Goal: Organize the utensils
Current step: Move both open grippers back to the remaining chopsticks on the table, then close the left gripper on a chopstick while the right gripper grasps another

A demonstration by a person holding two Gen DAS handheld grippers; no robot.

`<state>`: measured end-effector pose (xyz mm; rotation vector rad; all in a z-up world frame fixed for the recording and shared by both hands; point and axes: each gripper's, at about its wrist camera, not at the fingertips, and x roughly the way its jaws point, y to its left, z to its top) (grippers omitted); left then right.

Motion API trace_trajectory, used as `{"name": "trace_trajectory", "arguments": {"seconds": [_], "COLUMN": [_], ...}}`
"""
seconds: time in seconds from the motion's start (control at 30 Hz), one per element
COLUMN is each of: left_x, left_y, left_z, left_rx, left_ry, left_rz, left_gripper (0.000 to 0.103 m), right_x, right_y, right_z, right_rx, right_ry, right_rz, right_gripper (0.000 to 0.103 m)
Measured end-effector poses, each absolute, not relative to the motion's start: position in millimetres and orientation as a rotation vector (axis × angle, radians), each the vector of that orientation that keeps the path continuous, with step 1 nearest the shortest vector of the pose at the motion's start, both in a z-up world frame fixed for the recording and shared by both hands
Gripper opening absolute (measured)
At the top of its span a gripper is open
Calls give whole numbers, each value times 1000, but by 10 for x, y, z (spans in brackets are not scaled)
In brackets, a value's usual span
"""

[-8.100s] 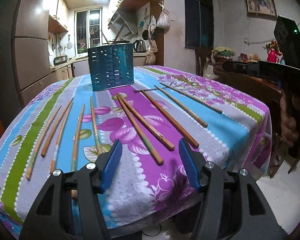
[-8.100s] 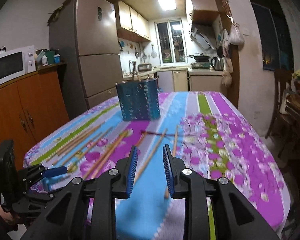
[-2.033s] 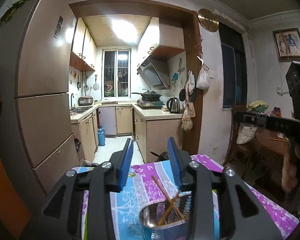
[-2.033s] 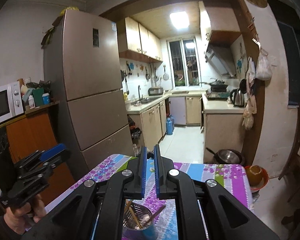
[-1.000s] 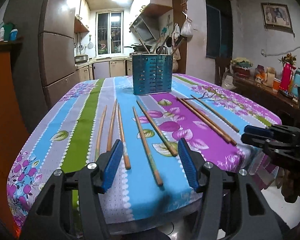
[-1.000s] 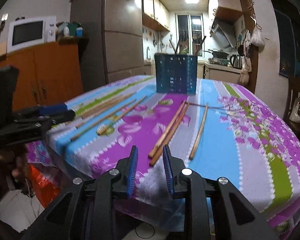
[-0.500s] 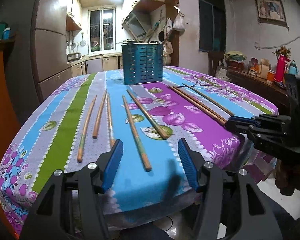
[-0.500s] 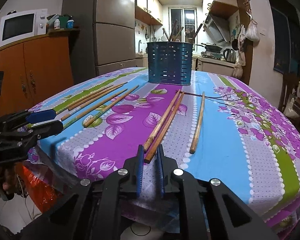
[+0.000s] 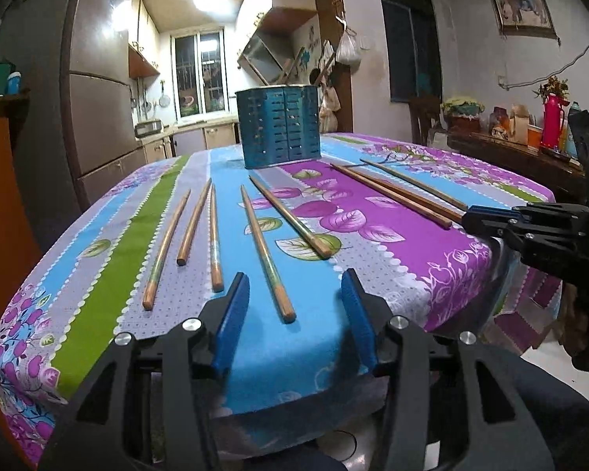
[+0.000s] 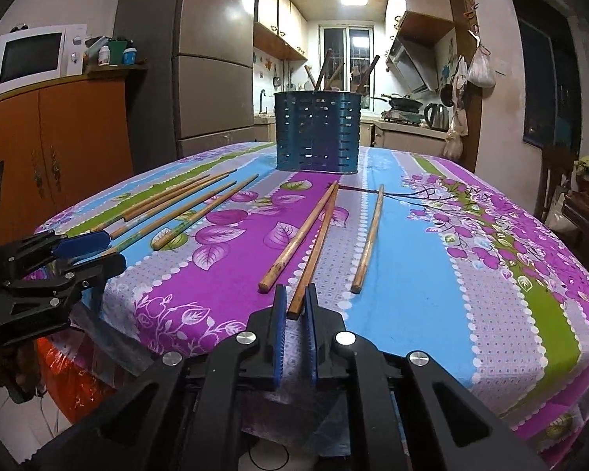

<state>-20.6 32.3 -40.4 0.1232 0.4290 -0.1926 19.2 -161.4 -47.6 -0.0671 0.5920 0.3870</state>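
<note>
A blue perforated utensil holder (image 9: 278, 125) (image 10: 317, 133) stands at the far end of the table with several chopsticks in it. More wooden chopsticks lie loose on the floral cloth. My left gripper (image 9: 294, 298) is at the near table edge. Its jaws are closing, and the near end of a green-banded chopstick (image 9: 267, 251) lies between them untouched. My right gripper (image 10: 294, 306) is shut on the near end of a brown chopstick (image 10: 314, 251), which still rests on the cloth. Each gripper shows in the other's view: right gripper (image 9: 471, 218), left gripper (image 10: 114, 251).
Three chopsticks (image 9: 194, 227) lie left of my left gripper, and one (image 10: 369, 235) right of my right. The table's near edge (image 9: 294, 357) is just below the fingers. A fridge (image 10: 212, 78) and cabinet with microwave (image 10: 35, 59) stand left; a cluttered side table (image 9: 530, 149) stands right.
My right jaws have drawn together around the brown chopstick's end. My left gripper has sunk toward the table edge and its jaws have narrowed a little.
</note>
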Motion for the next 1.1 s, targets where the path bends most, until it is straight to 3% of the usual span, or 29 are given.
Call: {"name": "trace_trajectory", "arguments": {"seconds": [0.33,0.5,0.73,0.83,1.1], "left_x": [-251,-265,-279,-290,-285], "left_y": [326,219,229,229,281], "left_z": [-460,-448,-481,-481,-434], "left_rx": [84,116,107,110,100], "left_ry": [355,353,343,343,354], "left_rz": [-178,-183,-175,-169,-154], "left_gripper": [47,24,23,11,7], "right_x": [208,232,222,213,192], "right_y": [-1564,-1539,-1526,-1534,-1562], "right_z": [-518,-530,-541,-545,-541], "right_rx": [-77,-81,-73,-65,-48], "right_ry": [547,542,537,532,527], "right_rz": [350,333,325,321,319], "right_gripper": [11,11,11,10,9]}}
